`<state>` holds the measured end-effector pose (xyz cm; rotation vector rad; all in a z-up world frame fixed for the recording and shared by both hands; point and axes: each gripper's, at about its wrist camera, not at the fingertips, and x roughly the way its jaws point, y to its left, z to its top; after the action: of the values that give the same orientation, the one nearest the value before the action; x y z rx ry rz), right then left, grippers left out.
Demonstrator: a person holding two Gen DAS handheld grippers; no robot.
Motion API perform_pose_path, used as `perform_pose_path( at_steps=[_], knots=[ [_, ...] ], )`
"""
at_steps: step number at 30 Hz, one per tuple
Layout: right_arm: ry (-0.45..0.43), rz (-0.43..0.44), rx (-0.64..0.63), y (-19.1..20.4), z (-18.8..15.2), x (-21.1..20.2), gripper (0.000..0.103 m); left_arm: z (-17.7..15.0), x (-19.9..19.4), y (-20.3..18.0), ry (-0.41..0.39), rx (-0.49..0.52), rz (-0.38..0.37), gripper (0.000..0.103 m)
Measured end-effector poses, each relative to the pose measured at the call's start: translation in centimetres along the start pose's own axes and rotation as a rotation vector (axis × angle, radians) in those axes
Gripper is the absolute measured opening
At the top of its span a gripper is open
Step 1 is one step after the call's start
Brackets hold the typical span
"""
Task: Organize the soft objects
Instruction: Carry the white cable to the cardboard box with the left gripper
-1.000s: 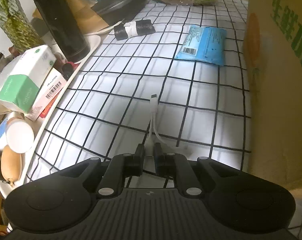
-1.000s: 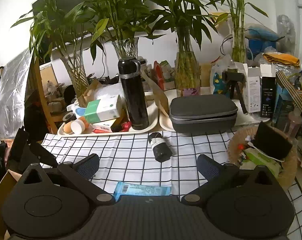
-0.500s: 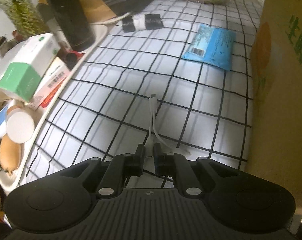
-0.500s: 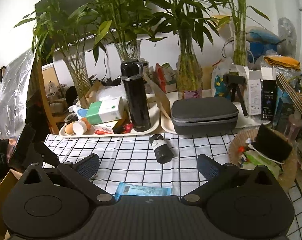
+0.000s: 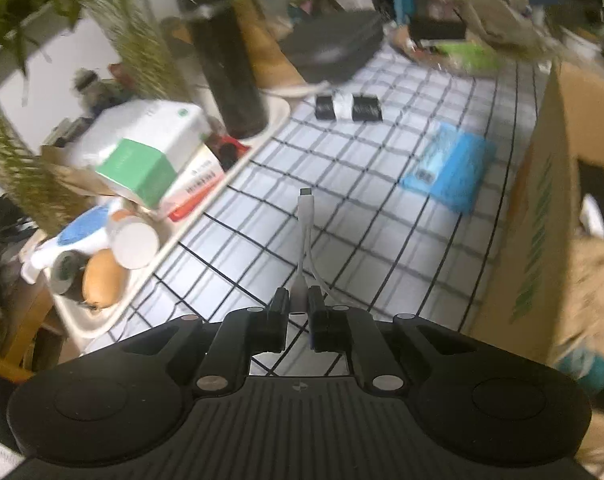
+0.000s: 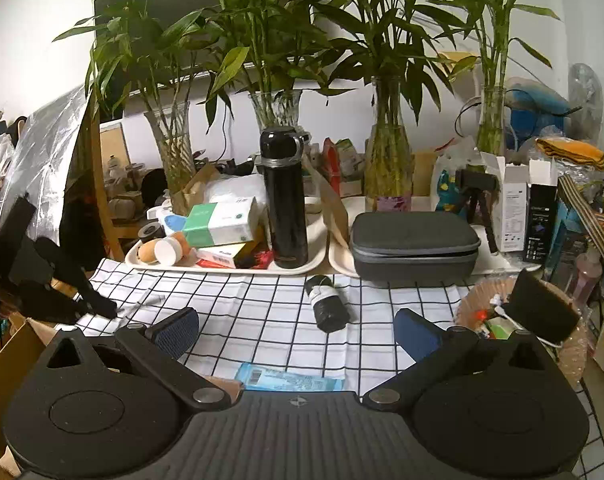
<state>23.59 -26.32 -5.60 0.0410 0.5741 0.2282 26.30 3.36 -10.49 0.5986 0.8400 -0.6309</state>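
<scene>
My left gripper [image 5: 298,300] is shut on a white cable [image 5: 304,216], which sticks forward from the jaws above the checked cloth [image 5: 361,248]; this view is blurred. In the right wrist view the left gripper [image 6: 102,309] shows at the far left with the white cable [image 6: 146,302] in it. A blue packet [image 5: 447,172] lies flat beside the cardboard box [image 5: 549,220]. A black roll with a white band [image 5: 347,107] lies further back. My right gripper [image 6: 296,320] stands open and empty above the blue packet [image 6: 290,378], short of the black roll [image 6: 327,308].
A cream tray [image 6: 222,268] carries a tissue box [image 6: 222,224], small items and a black flask [image 6: 284,200]. A grey case [image 6: 413,248] sits on a second tray. A woven basket [image 6: 473,308] stands at the right. The cardboard box [image 6: 6,344] is at the lower left. Vases line the back.
My left gripper has risen with the white cable, which now hangs off the cloth, and its view has tilted up. The right gripper has stayed in place, open.
</scene>
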Motion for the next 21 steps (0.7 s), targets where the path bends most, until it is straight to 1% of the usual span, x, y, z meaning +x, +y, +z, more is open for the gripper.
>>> perform_pose_path(
  at_steps=[5, 9, 15, 21],
  knots=[
    [0.013, 0.03, -0.001, 0.5, 0.0, 0.0, 0.103, 1.2, -3.4, -1.2, -0.035, -0.047, 0.039, 0.01],
    [0.01, 0.029, -0.011, 1.0, 0.2, 0.1, 0.103, 2.1, -6.1, -2.7, -0.064, -0.079, 0.054, 0.01],
    [0.011, 0.021, 0.011, 0.5, 0.2, -0.1, 0.103, 3.3, -10.1, -4.8, -0.112, -0.115, 0.048, 0.01],
    [0.013, 0.005, 0.022, -0.1, -0.1, -0.7, 0.103, 4.4, -13.7, -6.9, -0.166, -0.11, 0.025, 0.01]
  ],
)
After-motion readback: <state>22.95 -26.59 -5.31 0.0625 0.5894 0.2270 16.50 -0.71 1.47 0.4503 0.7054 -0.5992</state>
